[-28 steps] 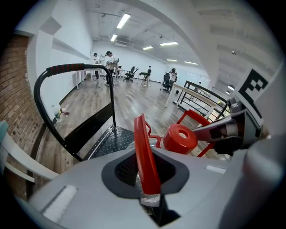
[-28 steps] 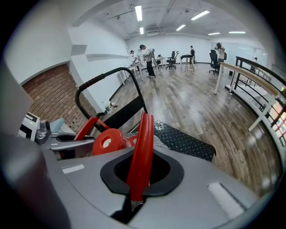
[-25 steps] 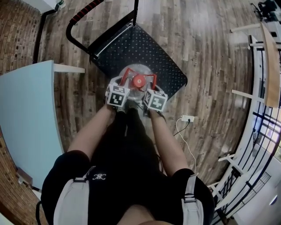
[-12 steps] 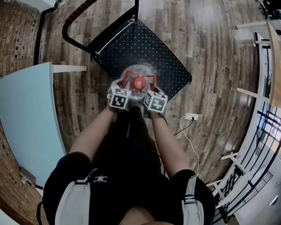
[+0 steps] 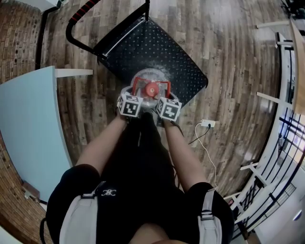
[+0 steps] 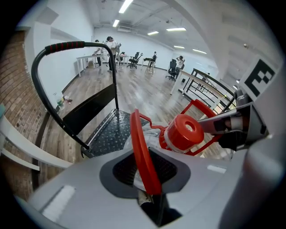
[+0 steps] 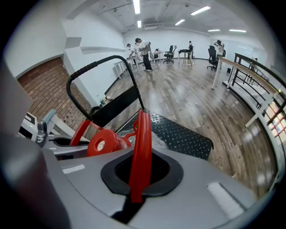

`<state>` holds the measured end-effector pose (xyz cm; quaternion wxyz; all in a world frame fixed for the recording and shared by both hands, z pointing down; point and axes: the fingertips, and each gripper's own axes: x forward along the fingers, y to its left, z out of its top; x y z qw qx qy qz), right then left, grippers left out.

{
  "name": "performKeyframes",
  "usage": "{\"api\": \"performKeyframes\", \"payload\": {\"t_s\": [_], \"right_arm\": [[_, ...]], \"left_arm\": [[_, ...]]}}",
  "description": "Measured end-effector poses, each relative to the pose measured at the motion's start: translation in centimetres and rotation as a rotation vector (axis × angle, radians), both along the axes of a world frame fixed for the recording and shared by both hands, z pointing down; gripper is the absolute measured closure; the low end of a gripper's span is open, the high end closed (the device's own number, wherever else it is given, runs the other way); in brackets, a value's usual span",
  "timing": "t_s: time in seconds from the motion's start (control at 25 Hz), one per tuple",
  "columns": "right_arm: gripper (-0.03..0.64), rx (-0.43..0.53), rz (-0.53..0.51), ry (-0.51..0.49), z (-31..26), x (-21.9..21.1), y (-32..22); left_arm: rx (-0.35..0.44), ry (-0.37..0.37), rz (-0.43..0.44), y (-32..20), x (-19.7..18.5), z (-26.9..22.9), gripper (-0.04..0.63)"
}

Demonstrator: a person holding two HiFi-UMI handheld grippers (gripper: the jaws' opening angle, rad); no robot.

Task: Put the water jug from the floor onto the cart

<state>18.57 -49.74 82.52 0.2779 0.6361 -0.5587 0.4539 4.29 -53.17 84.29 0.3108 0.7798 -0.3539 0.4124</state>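
Note:
The clear water jug [image 5: 151,76] with a red cap [image 5: 151,89] stands upright at the near edge of the black studded cart deck [image 5: 143,47]. Its two red handle loops rise on either side of the cap. My left gripper [image 5: 136,94] has the left red handle [image 6: 142,161] between its jaws; the jaws are opening and a dark gap shows beside the handle. My right gripper [image 5: 164,95] is shut on the right red handle [image 7: 140,152]. The cap [image 6: 185,132] [image 7: 100,143] shows between both grippers.
The cart's black push bar with a red grip [image 5: 81,12] rises at the far left of the deck. A light blue table [image 5: 28,124] is at the left. A white plug and cable [image 5: 206,124] lie on the wood floor at the right, with railings [image 5: 286,119] beyond.
Both grippers and the jug have sunk a little toward the cart deck. The jug has shifted slightly further over the deck.

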Motion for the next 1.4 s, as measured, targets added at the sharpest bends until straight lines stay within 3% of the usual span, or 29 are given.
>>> {"api": "performKeyframes", "payload": {"t_s": [0.2, 0.32, 0.72, 0.96, 1.04, 1.16, 1.4], "right_arm": [[0.598, -0.033, 0.013, 0.041, 0.2, 0.2, 1.1], [0.552, -0.050, 0.005, 0.063, 0.7, 0.2, 1.4], [0.488, -0.040, 0.009, 0.109, -0.5, 1.5, 2.4], [0.511, 0.023, -0.001, 0.204, -3.8, 2.8, 2.0], [0.579, 0.068, -0.005, 0.213, -5.4, 2.8, 1.6], [0.603, 0.144, -0.004, 0.171, -7.6, 2.3, 0.8], [0.603, 0.283, -0.020, 0.062, -12.5, 1.6, -0.3]], "left_arm": [[-0.032, 0.005, 0.001, 1.0, -0.1, -0.1, 0.482], [-0.045, 0.025, -0.010, 0.7, 0.0, -0.7, 0.451], [0.006, 0.035, 0.012, 0.2, 1.4, -3.7, 0.437], [0.106, 0.062, -0.047, -0.6, 1.5, -7.7, 0.468], [0.142, 0.063, -0.074, -0.9, 1.4, -9.5, 0.525], [0.181, 0.101, -0.083, -1.6, 1.9, -12.0, 0.586], [0.245, 0.143, -0.068, -2.4, 3.0, -15.9, 0.594]]}}
